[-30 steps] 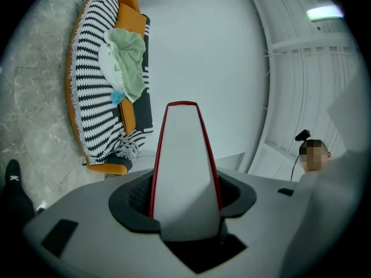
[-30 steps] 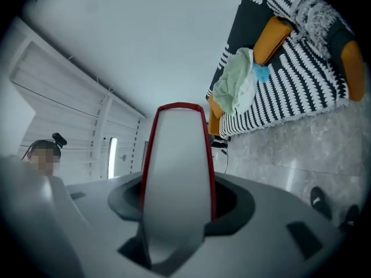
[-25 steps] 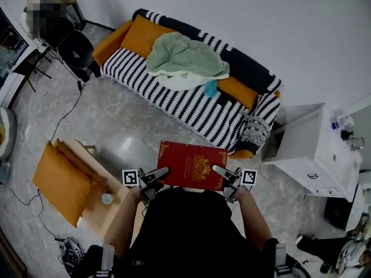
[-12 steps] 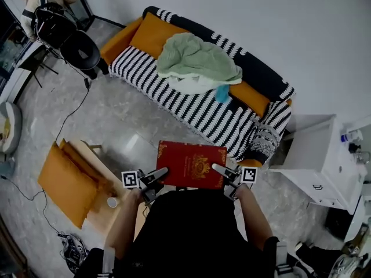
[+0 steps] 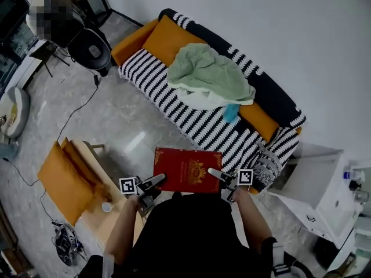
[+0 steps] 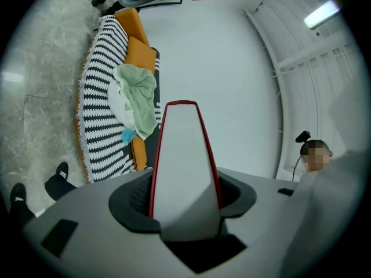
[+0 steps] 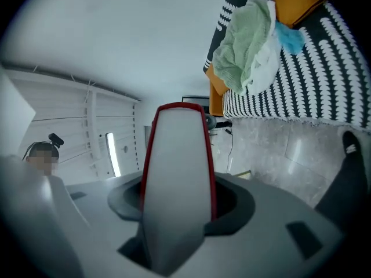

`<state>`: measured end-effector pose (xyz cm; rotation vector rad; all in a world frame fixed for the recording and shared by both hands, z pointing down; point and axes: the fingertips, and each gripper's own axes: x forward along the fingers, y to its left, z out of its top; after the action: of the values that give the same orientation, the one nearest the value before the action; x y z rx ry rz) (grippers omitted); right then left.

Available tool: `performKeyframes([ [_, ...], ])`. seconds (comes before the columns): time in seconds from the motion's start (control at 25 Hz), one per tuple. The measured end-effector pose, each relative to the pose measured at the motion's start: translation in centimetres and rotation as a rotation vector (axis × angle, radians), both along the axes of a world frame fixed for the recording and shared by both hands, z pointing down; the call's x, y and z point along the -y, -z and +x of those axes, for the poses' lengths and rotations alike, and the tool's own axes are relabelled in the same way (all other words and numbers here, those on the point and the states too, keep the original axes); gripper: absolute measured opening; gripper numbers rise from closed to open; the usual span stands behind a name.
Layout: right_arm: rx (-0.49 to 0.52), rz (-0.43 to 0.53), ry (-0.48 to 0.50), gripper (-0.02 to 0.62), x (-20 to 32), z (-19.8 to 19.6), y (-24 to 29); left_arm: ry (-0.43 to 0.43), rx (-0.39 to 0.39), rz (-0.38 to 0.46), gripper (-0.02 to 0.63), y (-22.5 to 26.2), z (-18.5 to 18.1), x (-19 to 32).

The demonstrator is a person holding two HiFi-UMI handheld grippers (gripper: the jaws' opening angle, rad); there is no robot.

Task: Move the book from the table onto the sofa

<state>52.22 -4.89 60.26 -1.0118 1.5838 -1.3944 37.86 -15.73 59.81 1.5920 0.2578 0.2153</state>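
A red book (image 5: 187, 169) with a gold emblem is held flat in the air in front of the person, above the floor. My left gripper (image 5: 155, 181) is shut on its near left corner and my right gripper (image 5: 216, 173) on its near right corner. In the left gripper view the book's (image 6: 184, 155) white page edge with red covers runs out between the jaws; the right gripper view shows the book (image 7: 177, 178) the same way. The black-and-white striped sofa (image 5: 191, 109) lies ahead, past a strip of floor.
On the sofa lie a green blanket (image 5: 211, 74), a small blue cloth (image 5: 231, 112) and orange cushions (image 5: 171, 38). A low wooden table (image 5: 95, 181) with an orange cushion (image 5: 62, 181) and a small cup (image 5: 106, 207) stands at the left. A white cabinet (image 5: 322, 184) is at the right.
Both grippers have carried the book forward towards the sofa, which now lies closer and further to the right. The table has slipped lower and to the left in view. The grip is unchanged.
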Motion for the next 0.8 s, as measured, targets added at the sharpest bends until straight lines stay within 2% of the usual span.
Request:
performKeyframes([
  [0.16,0.008,-0.008,0.095,0.244,1.5,3.9,-0.4,0.053,0.025,0.0,0.241,-0.2,3.3,0.2],
  [0.28,0.021,-0.027,0.132,0.244,2.2,6.7,-0.6,0.1,0.033,-0.004,0.241,-0.6,5.4,0.3],
  [0.48,0.021,-0.006,0.192,0.242,2.9,10.5,0.0,0.137,0.021,0.013,0.241,0.3,9.1,0.0],
  [0.68,0.021,0.009,0.253,0.239,4.4,10.6,-0.1,0.196,0.032,0.002,0.241,0.4,8.7,0.3],
  [0.8,0.022,-0.011,0.257,0.239,5.1,10.6,-0.1,0.186,0.021,0.006,0.241,0.1,8.8,1.1],
])
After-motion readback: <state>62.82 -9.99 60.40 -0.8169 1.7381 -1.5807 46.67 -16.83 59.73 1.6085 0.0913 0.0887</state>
